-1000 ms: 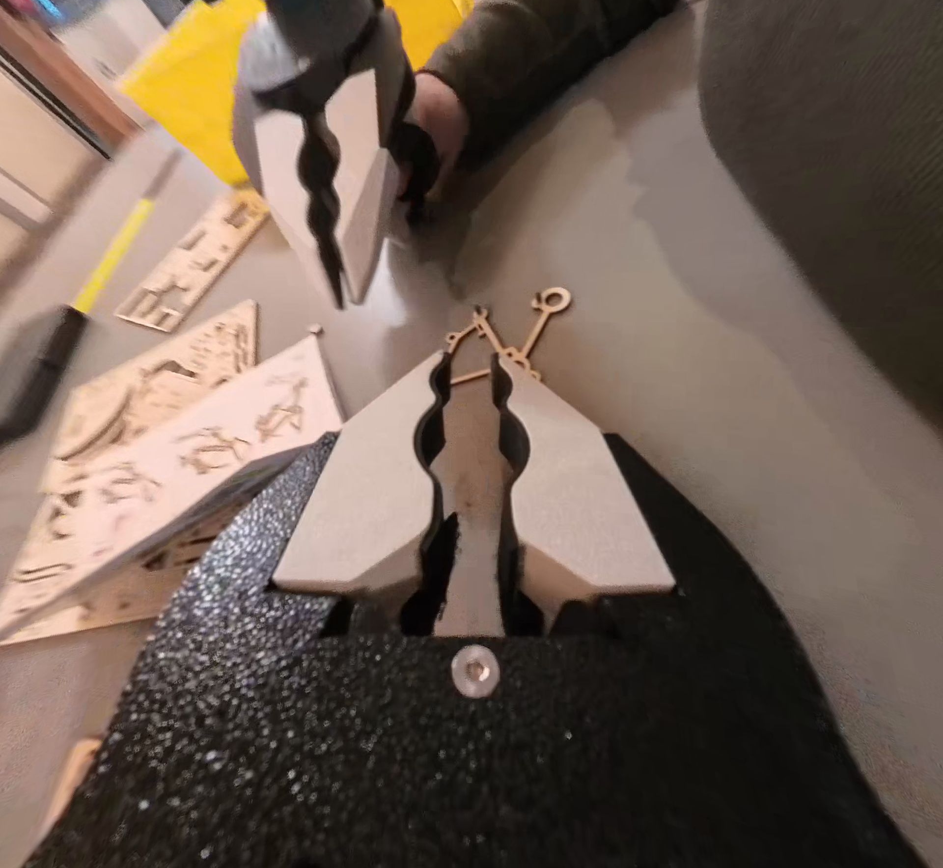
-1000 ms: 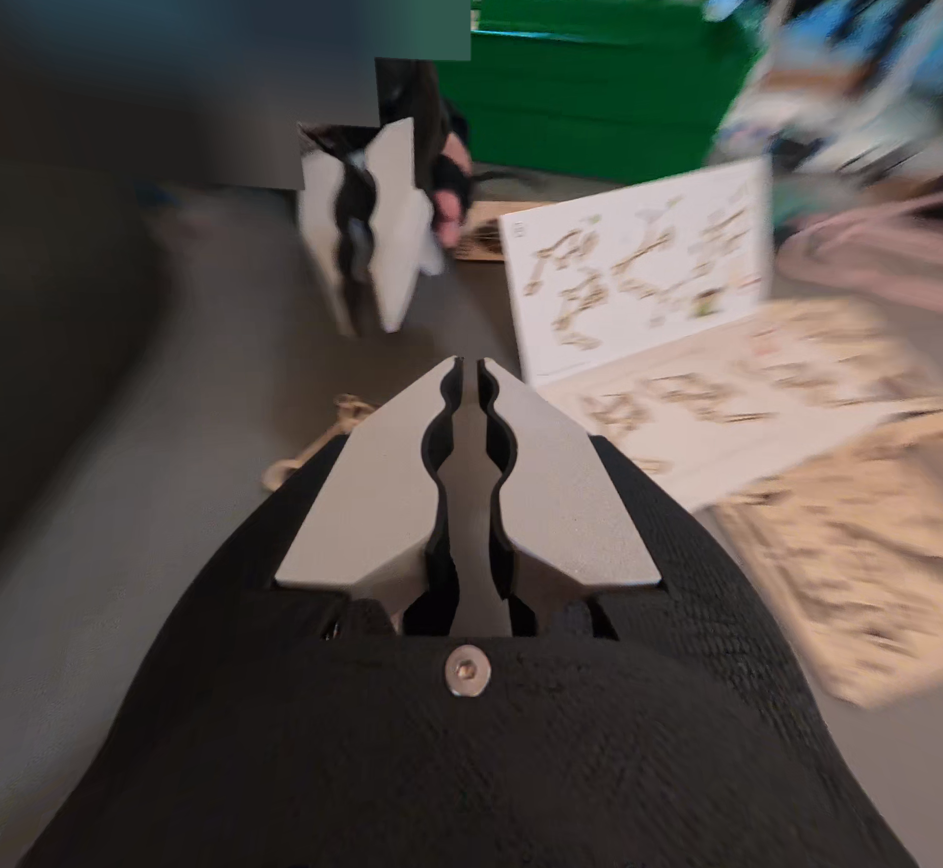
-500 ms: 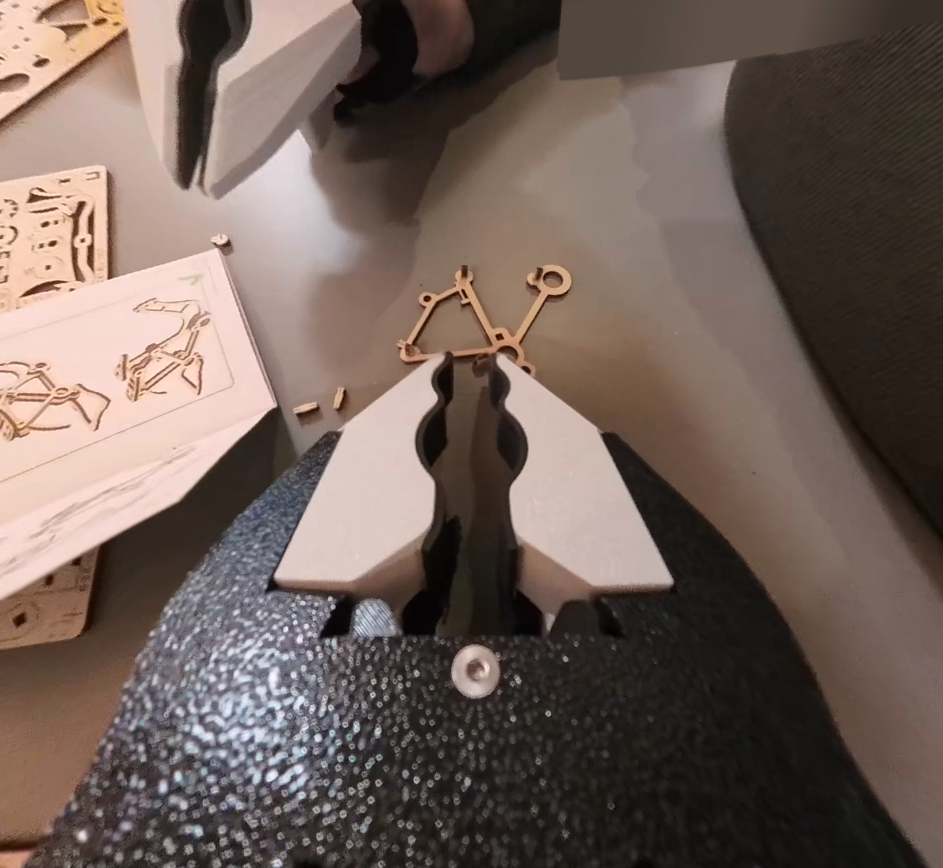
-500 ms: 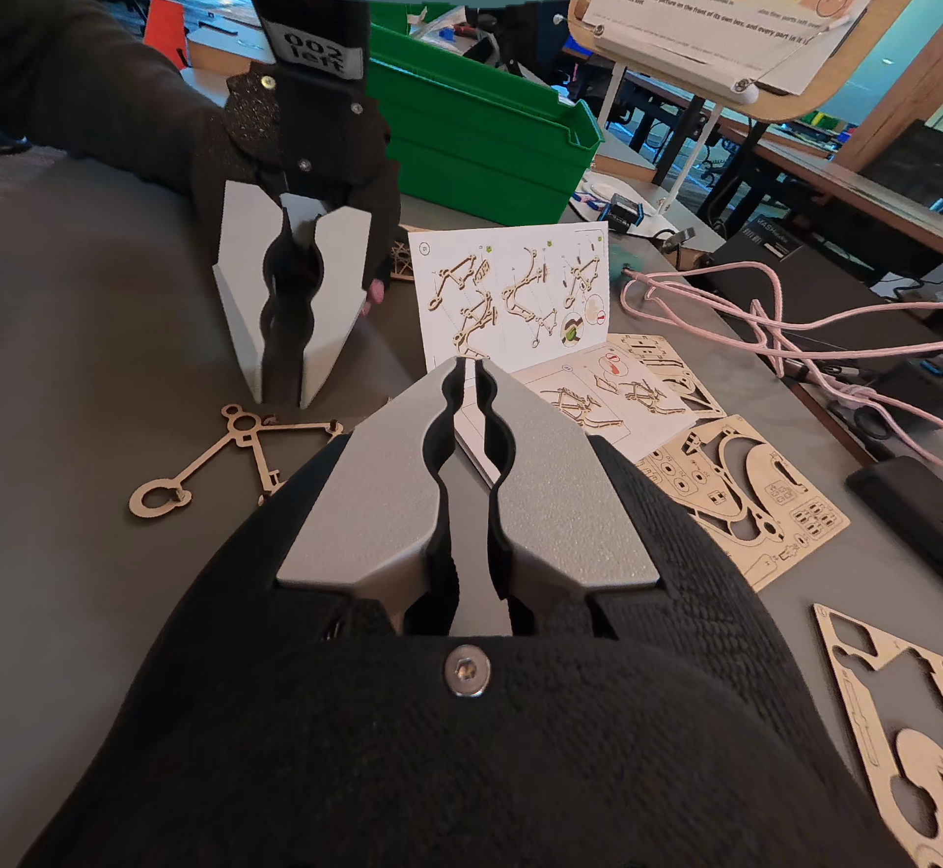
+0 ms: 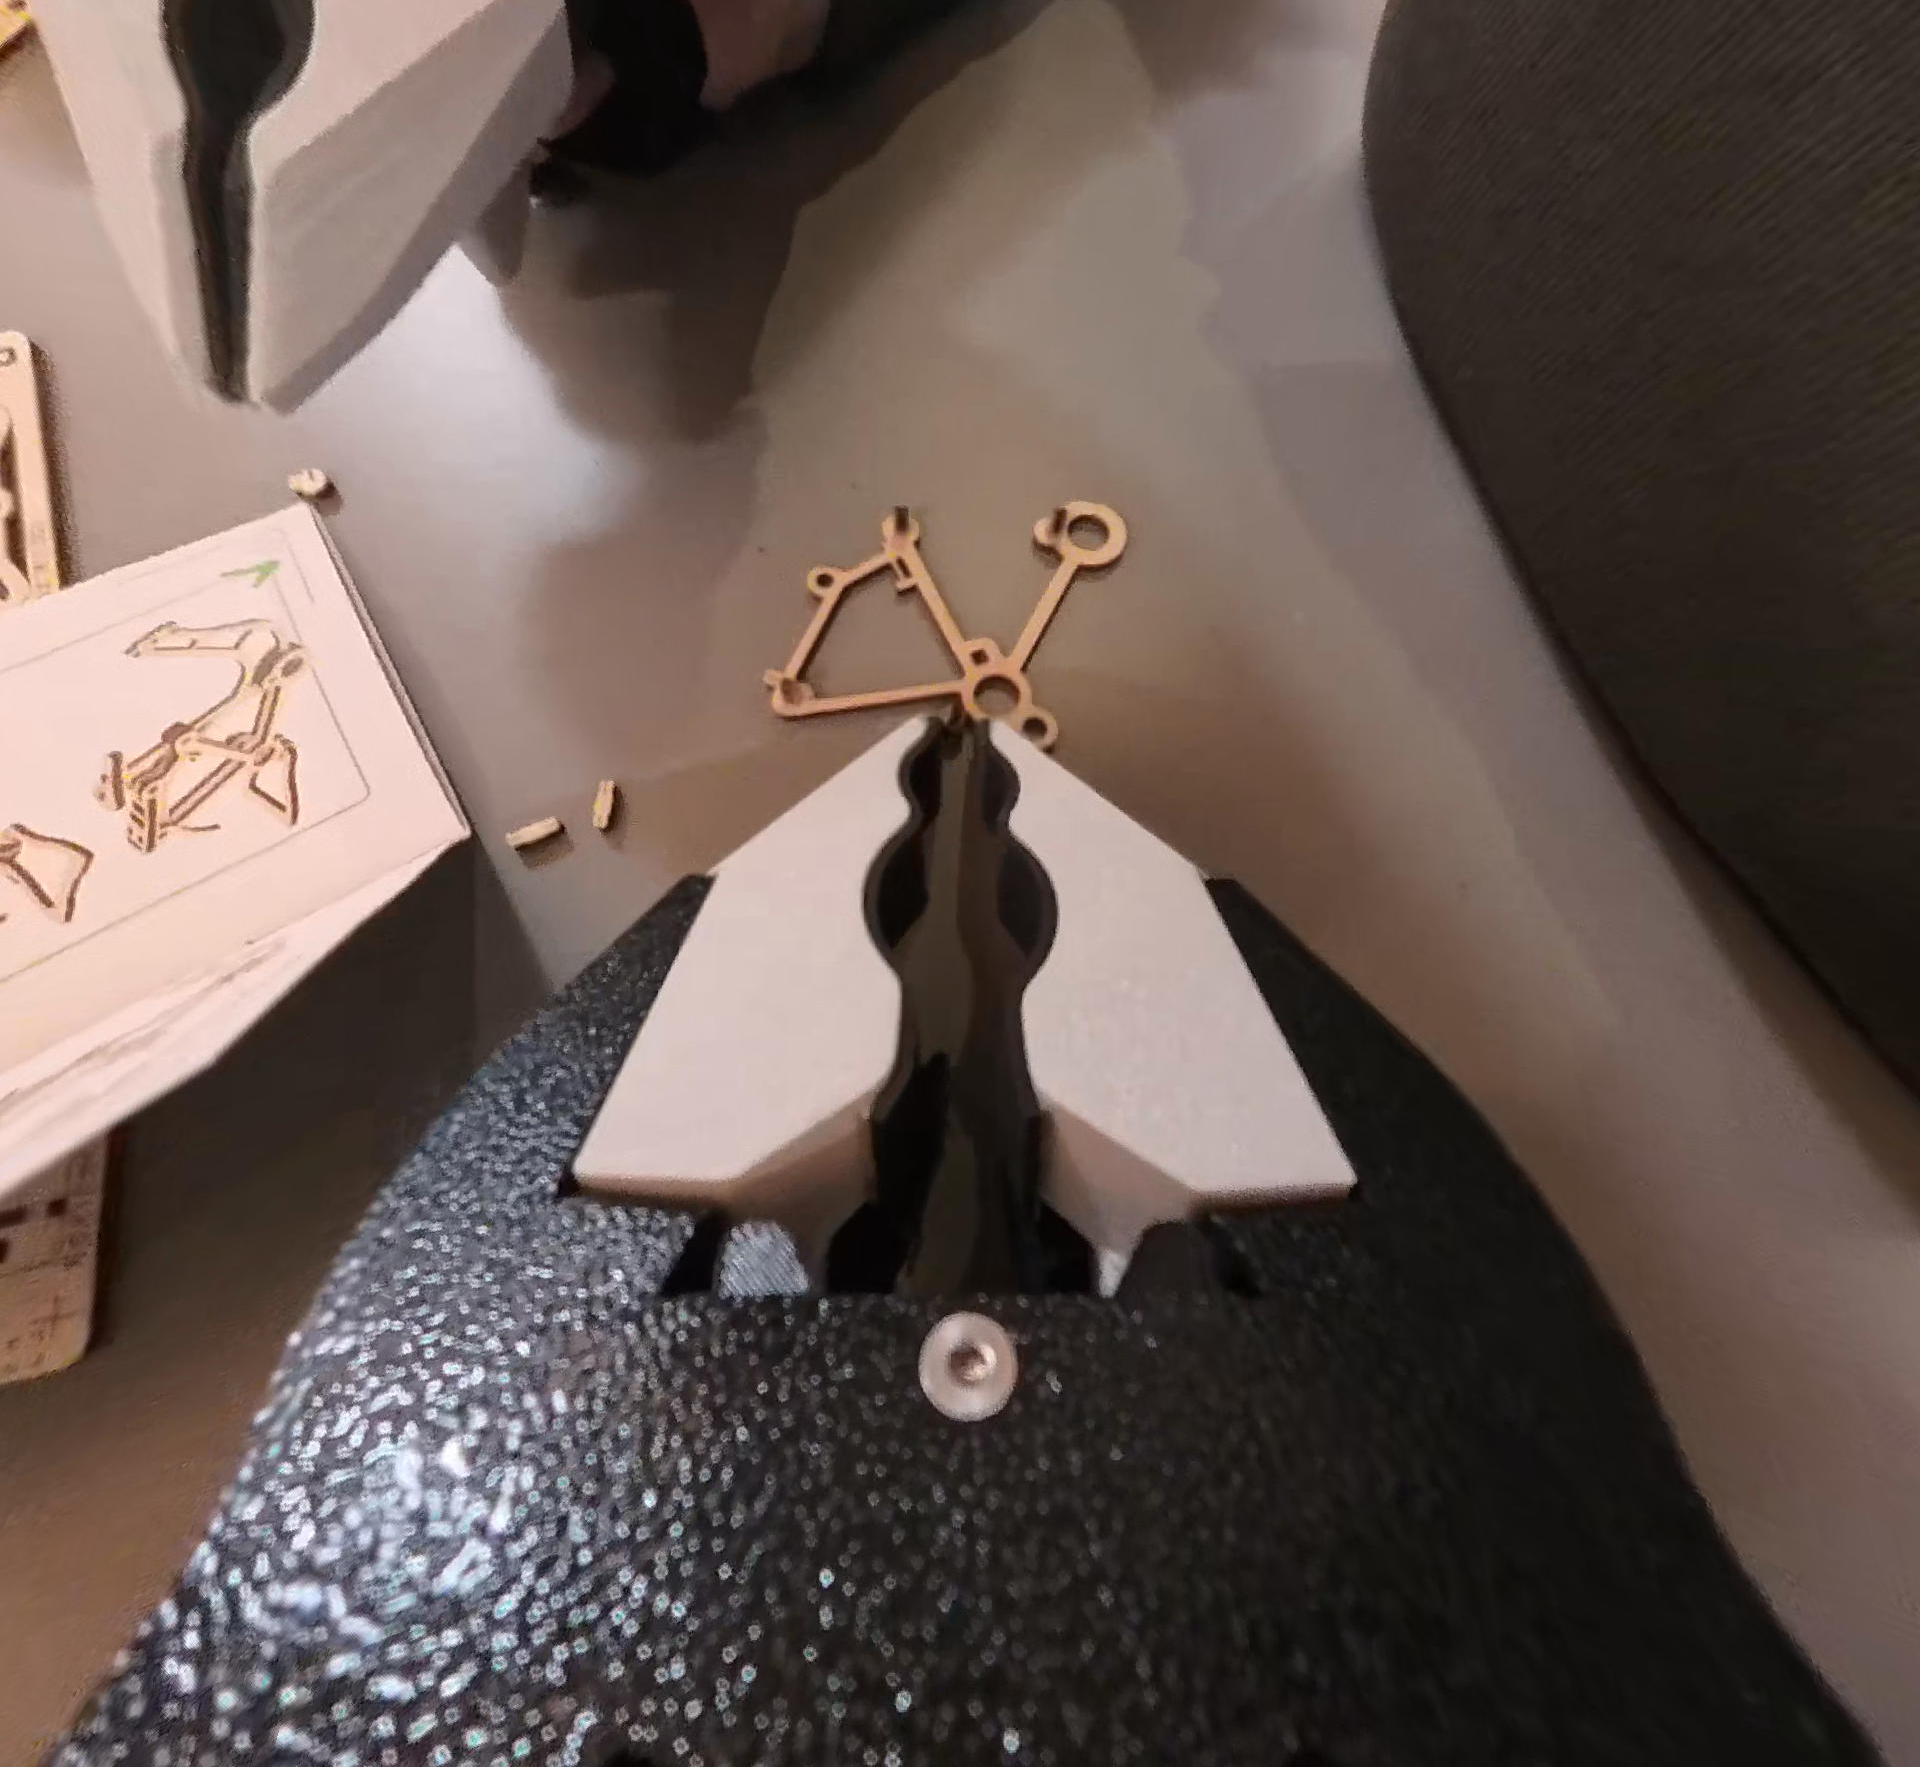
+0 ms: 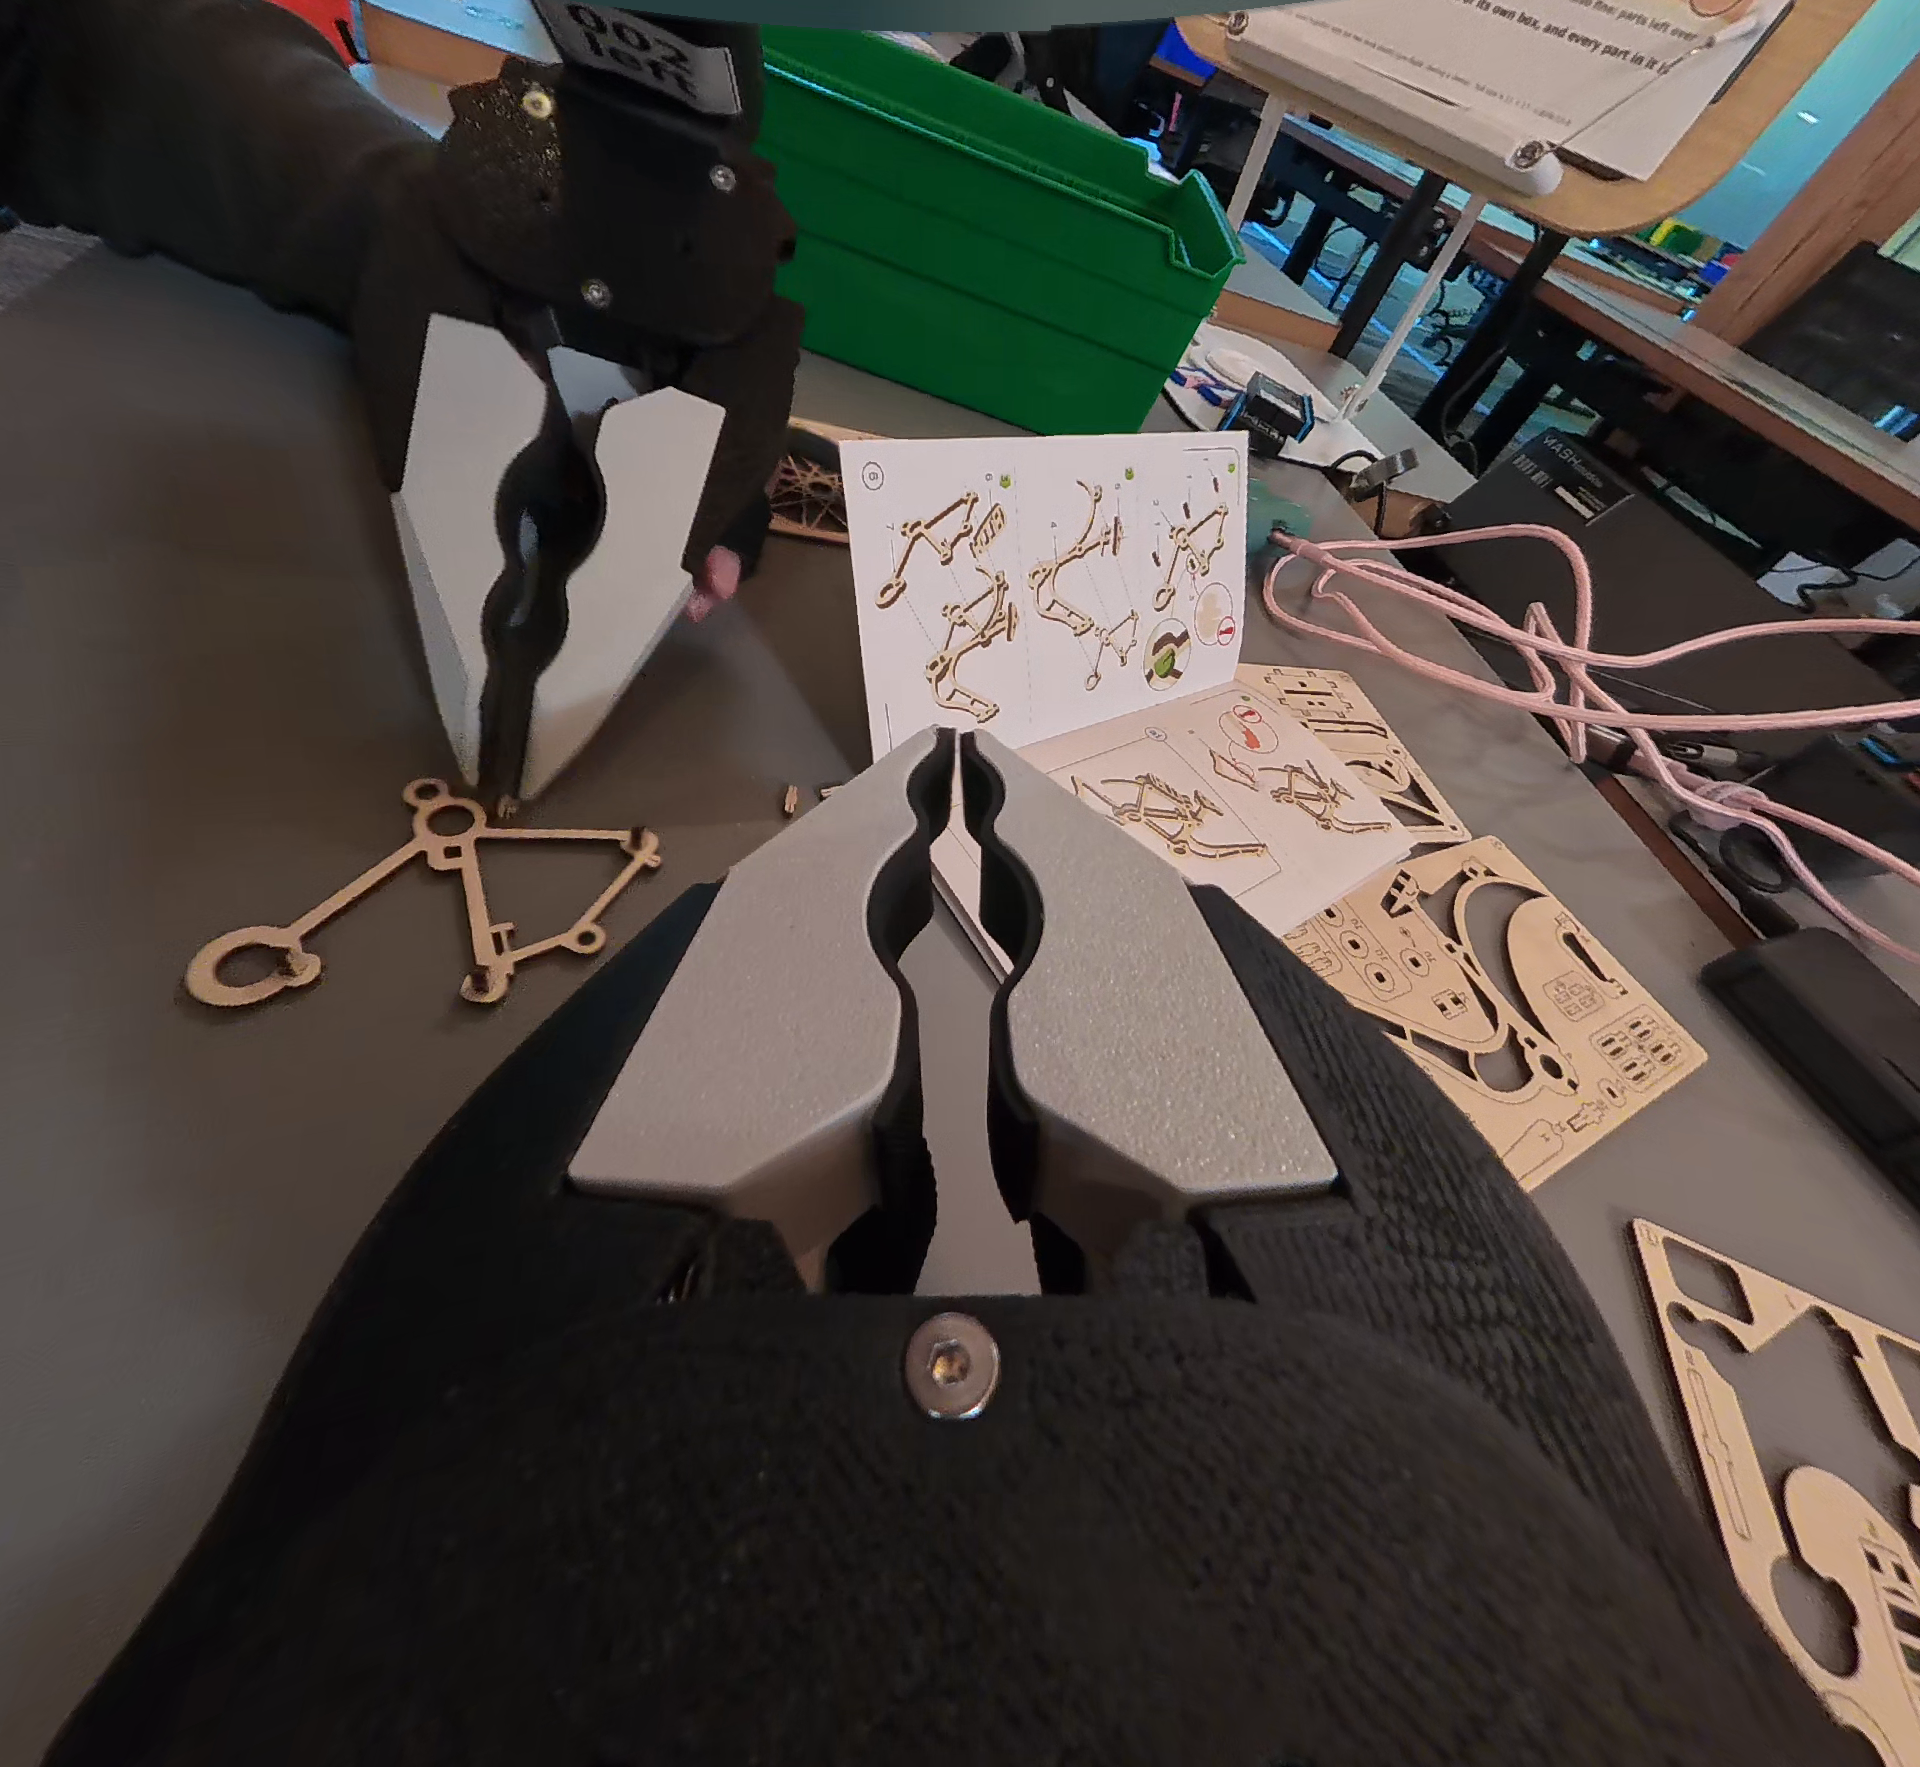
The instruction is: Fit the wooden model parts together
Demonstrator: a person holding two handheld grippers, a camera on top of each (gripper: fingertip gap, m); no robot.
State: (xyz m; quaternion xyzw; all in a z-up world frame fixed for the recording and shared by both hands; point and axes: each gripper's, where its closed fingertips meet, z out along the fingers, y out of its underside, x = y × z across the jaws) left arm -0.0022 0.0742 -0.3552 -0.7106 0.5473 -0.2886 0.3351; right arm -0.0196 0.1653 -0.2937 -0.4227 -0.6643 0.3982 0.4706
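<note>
2 grippers (image 6: 951, 741), 1 frame (image 6: 447, 896), about 3 sheets (image 6: 1486, 1000), 1 booklet (image 6: 1049, 595).

Green plastic bin (image 6: 997, 263): at rear of grey table (image 6: 156, 1146). Pink cord (image 6: 1621, 637): loose loops on table's right side, partly over black case (image 6: 1662, 554). Clipboard w/ printed sheet (image 6: 1538, 24): raised on white stand, upper right. Black flat device (image 6: 1829, 1021): at right edge.

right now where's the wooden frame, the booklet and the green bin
wooden frame (image 6: 457, 870): right wrist view, on the strut just below its big ring hub
booklet (image 6: 1049, 574): right wrist view, on the upright open page
green bin (image 6: 966, 283): right wrist view, on its front wall
</note>
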